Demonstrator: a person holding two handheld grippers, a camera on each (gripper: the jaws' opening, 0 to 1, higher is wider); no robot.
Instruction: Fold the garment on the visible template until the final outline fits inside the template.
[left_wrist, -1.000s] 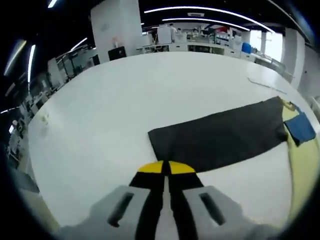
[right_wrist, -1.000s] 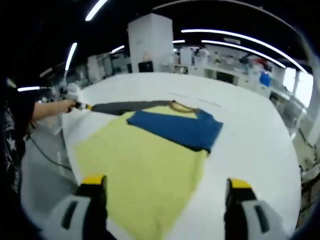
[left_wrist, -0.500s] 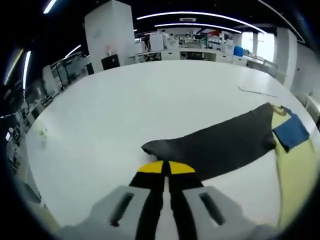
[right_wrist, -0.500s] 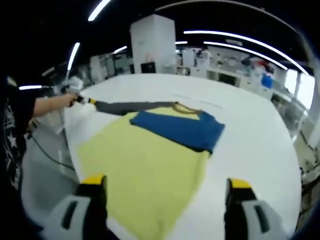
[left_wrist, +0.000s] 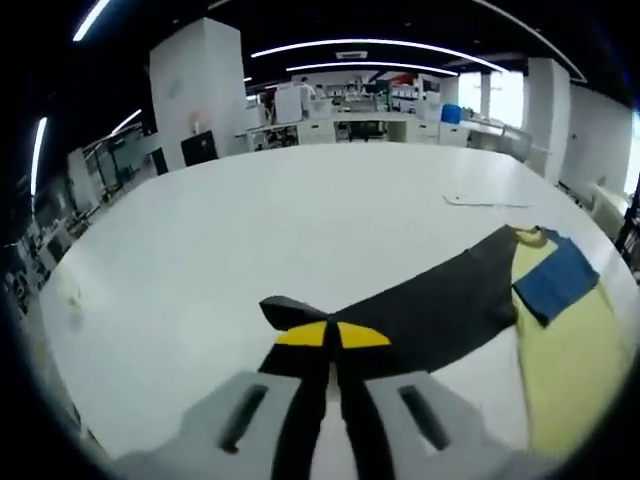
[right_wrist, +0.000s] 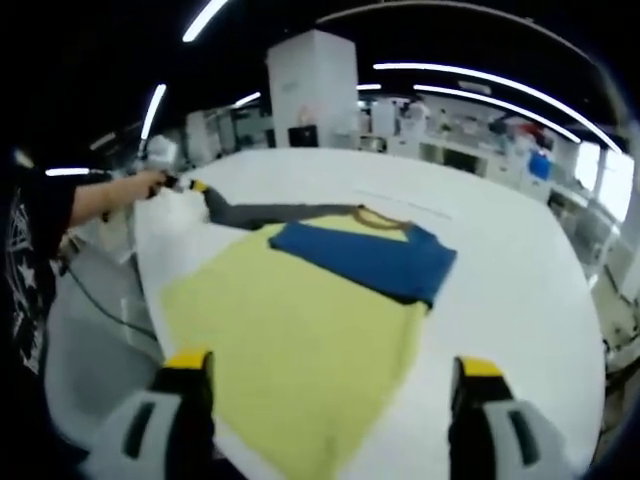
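The dark sleeve (left_wrist: 440, 305) has bunched inward, pinched by the left gripper (left_wrist: 332, 336); right gripper (right_wrist: 330, 375) wide.

The yellow shirt (right_wrist: 290, 345) lies flat on the white tabletop (right_wrist: 520, 290), blue sleeve (right_wrist: 365, 258) folded across, dark grey sleeve (left_wrist: 430, 310) stretched outward.

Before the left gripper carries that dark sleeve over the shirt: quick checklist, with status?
1. Left gripper shut on dark sleeve: ok.
2. Sleeve end lifted off the table: ok.
3. Right gripper open, holding nothing: ok.
4. Blue sleeve already folded onto the yellow body: ok.
5. Template outline visible: cannot tell.
6. Whole garment in the right gripper view: ok.
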